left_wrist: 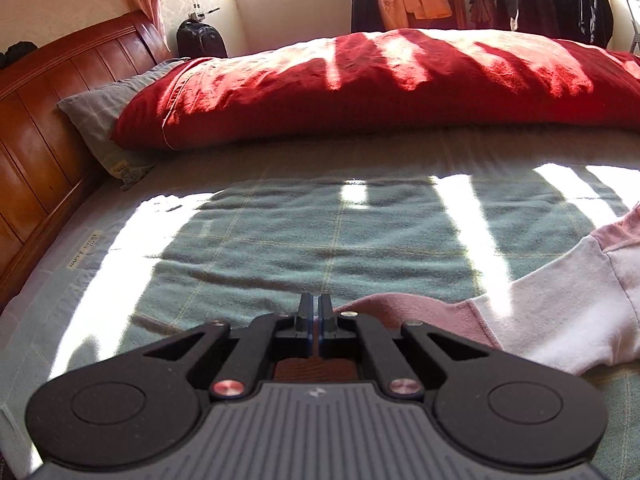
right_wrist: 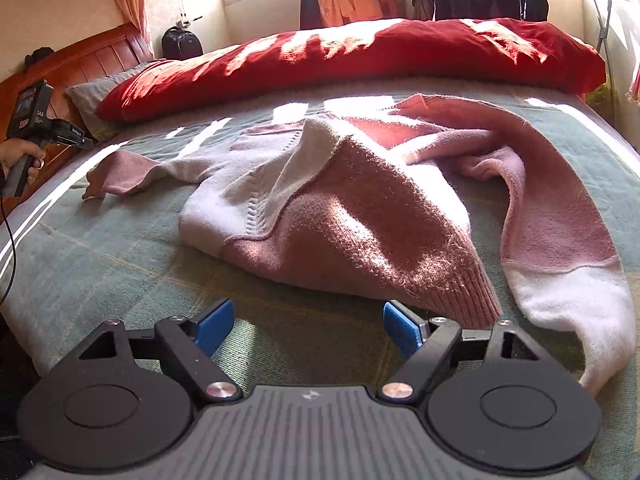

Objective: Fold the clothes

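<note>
Left gripper [left_wrist: 316,312] shut, angled downward, right gripper [right_wrist: 308,326] wide open before sweater [right_wrist: 360,216]

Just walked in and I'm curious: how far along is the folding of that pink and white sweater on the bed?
Hardly begun. The sweater lies rumpled on the bed sheet, sleeves sprawled. Neither tool holds it: the right gripper has open jaws short of the hem, the left gripper is shut and empty. All folding remains.

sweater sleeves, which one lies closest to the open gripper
The sleeve with the white cuff, running down the right side of the sweater, ends beside the open right gripper. The other sleeve stretches away toward the headboard, near the shut left gripper.
</note>
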Action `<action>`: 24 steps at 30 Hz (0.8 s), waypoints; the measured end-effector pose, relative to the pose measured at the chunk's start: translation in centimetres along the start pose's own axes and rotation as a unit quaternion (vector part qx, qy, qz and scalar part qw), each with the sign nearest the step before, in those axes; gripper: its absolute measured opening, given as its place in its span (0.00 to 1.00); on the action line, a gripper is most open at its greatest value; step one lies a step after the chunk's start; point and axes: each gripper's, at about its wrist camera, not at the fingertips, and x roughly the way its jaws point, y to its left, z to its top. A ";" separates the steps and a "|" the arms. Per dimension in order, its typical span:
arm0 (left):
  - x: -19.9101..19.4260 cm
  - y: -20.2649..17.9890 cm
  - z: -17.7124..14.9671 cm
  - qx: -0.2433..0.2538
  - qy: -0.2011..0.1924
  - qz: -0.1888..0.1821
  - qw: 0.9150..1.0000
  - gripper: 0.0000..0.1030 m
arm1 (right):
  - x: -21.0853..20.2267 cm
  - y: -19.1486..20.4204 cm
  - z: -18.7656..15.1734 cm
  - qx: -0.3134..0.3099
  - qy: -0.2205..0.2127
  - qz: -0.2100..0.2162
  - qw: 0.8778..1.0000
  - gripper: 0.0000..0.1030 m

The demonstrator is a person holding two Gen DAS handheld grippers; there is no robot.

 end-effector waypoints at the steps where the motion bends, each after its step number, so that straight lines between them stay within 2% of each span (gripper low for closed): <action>1: 0.4 0.2 0.1 -0.004 0.001 0.000 1.000 0.00 | 0.1 0.1 0.1 -0.002 0.001 -0.001 1.000 0.83; 3: 1.1 0.5 0.0 -0.012 0.008 -0.004 1.000 0.01 | 0.3 0.3 0.3 -0.005 0.003 -0.002 1.000 0.83; 7: 2.3 0.7 -1.6 -0.037 0.035 -0.038 0.998 0.06 | 0.5 0.7 0.6 -0.011 0.006 -0.004 1.000 0.83; 10: 3.0 1.5 -3.4 -0.080 0.054 -0.069 0.993 0.12 | 0.8 0.8 0.7 -0.013 0.007 -0.002 1.000 0.83; 11: 3.2 2.0 -4.1 -0.099 0.061 -0.073 0.991 0.18 | 0.9 0.9 0.8 -0.015 0.008 0.000 1.000 0.83; 12: 3.5 2.5 -4.7 -0.119 0.067 -0.076 0.988 0.26 | 0.9 1.1 0.8 -0.017 0.008 0.001 1.000 0.83; 15: 4.6 4.6 -6.4 -0.193 0.080 -0.085 0.974 0.40 | 1.2 1.4 0.8 -0.021 0.011 0.007 1.000 0.83; 18: 5.8 6.8 -8.0 -0.270 0.092 -0.092 0.954 0.42 | 1.4 1.7 0.7 -0.024 0.014 0.009 1.000 0.83; 20: 6.6 7.1 -8.6 -0.294 0.095 -0.090 0.947 0.46 | 1.5 1.8 0.7 -0.024 0.017 0.007 1.000 0.83; 22: 7.0 6.5 -8.5 -0.290 0.085 -0.086 0.949 0.49 | 1.6 1.9 0.7 -0.025 0.018 0.005 1.000 0.83; 24: 7.0 5.5 -8.1 -0.269 0.076 -0.076 0.957 0.47 | 1.6 2.1 0.8 -0.027 0.018 0.003 0.999 0.83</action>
